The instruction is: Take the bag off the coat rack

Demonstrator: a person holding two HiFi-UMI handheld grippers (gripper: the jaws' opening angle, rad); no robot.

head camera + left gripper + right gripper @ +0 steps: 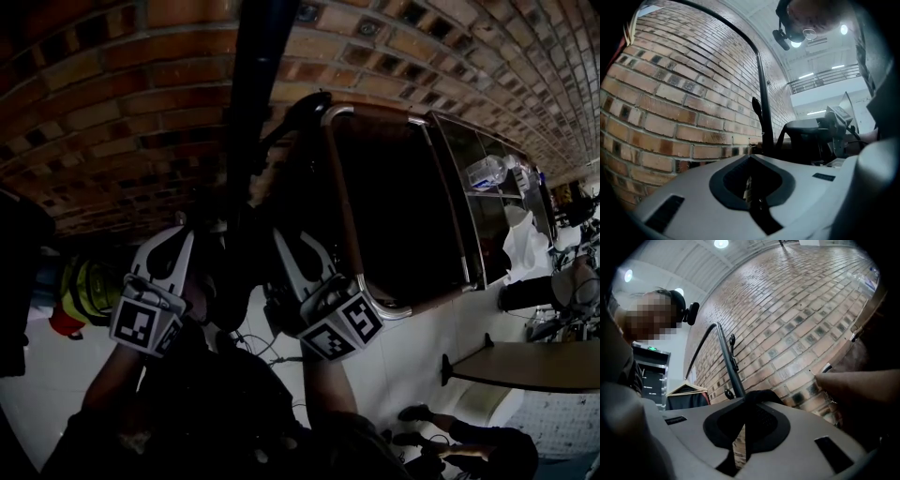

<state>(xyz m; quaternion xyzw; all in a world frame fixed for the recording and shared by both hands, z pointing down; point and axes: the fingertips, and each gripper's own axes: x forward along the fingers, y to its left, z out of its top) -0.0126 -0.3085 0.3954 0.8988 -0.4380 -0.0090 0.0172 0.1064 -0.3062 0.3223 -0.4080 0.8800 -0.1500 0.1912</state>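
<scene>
A black coat rack pole (258,84) stands before a brick wall (112,94). The black bag (295,178) hangs dark beside the pole, and its outline is hard to tell. Both grippers reach up at it. My right gripper (750,399) is shut on a black strap (761,397) of the bag that bulges above its fingertips; this gripper (281,239) sits just right of the pole. My left gripper (752,157) has its jaws together with nothing showing between them; it (192,234) is just left of the pole. Beyond it stand the pole (764,122) with a hook and the dark bag (806,136).
A metal-framed dark glass cabinet (403,206) stands right of the rack, with plastic bottles (487,173) on shelves past it. A wooden hanger with a dark garment (686,390) hangs further along the wall. A table (525,361) and someone's feet (422,412) are at lower right.
</scene>
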